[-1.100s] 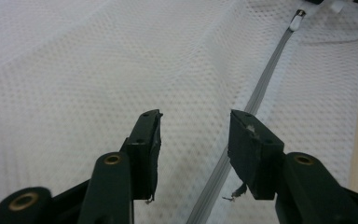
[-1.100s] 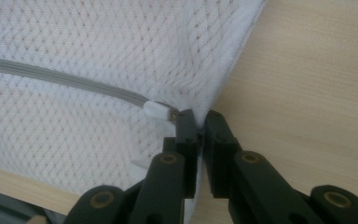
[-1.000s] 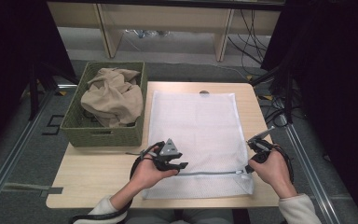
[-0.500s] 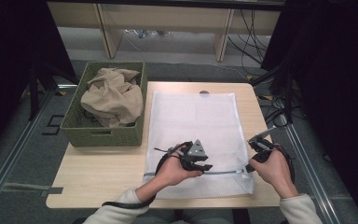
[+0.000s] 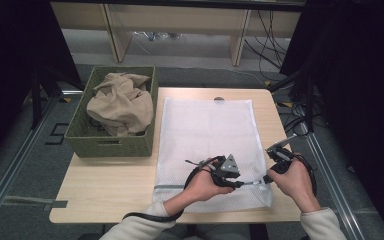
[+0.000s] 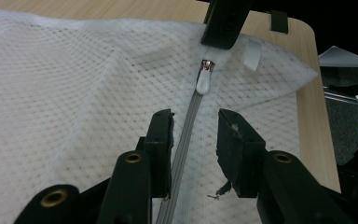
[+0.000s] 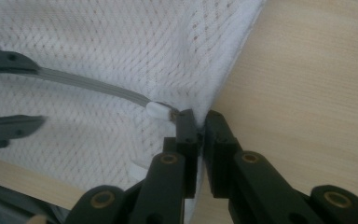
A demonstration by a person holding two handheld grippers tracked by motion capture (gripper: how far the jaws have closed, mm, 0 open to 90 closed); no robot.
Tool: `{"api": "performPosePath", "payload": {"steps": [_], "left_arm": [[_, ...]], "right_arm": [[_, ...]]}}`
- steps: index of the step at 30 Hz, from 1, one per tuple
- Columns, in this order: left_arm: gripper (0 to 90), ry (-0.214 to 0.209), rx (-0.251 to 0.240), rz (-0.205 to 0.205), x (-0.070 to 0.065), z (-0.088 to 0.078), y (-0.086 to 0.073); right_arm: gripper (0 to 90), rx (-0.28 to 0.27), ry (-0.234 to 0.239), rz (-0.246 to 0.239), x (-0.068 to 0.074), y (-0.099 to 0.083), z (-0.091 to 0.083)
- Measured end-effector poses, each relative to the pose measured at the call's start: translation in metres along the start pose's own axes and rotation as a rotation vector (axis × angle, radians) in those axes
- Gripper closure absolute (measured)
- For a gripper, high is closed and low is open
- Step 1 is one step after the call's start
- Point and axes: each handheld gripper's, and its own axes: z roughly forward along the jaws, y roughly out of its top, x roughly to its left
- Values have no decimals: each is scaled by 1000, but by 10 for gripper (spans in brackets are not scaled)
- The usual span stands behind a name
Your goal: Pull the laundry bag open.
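A white mesh bag (image 5: 207, 135) lies flat on the table, its grey zipper (image 6: 179, 158) running along the near edge. The white zipper pull (image 6: 204, 83) sits close to the bag's right end. My left gripper (image 6: 195, 122) straddles the zipper tape just short of the pull. Its jaws have just been closing, and the pads stand apart from the tape. My right gripper (image 7: 200, 116) is shut on the bag's edge beside the pull (image 7: 158, 109). From above, the left gripper (image 5: 242, 183) and right gripper (image 5: 269, 179) are almost tip to tip.
A green woven basket (image 5: 80, 142) holding a crumpled beige cloth (image 5: 120, 102) stands at the table's left. Bare wooden tabletop (image 5: 110, 185) lies in front of the basket. Cables trail from both grippers, and the table's right edge is close to my right hand.
My left gripper has slid right along the zipper toward the right gripper, and its jaws have narrowed. The right gripper has kept still on the bag's edge.
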Motion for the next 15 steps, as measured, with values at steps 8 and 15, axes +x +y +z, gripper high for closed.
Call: {"api": "performPosePath", "payload": {"steps": [8, 15], "left_arm": [[676, -38, 11, 1, -6, 23, 7], [693, -48, 35, -6, -3, 39, 9]], "right_arm": [[862, -4, 1, 0, 2, 0, -3], [862, -23, -3, 4, 4, -1, -4]]}}
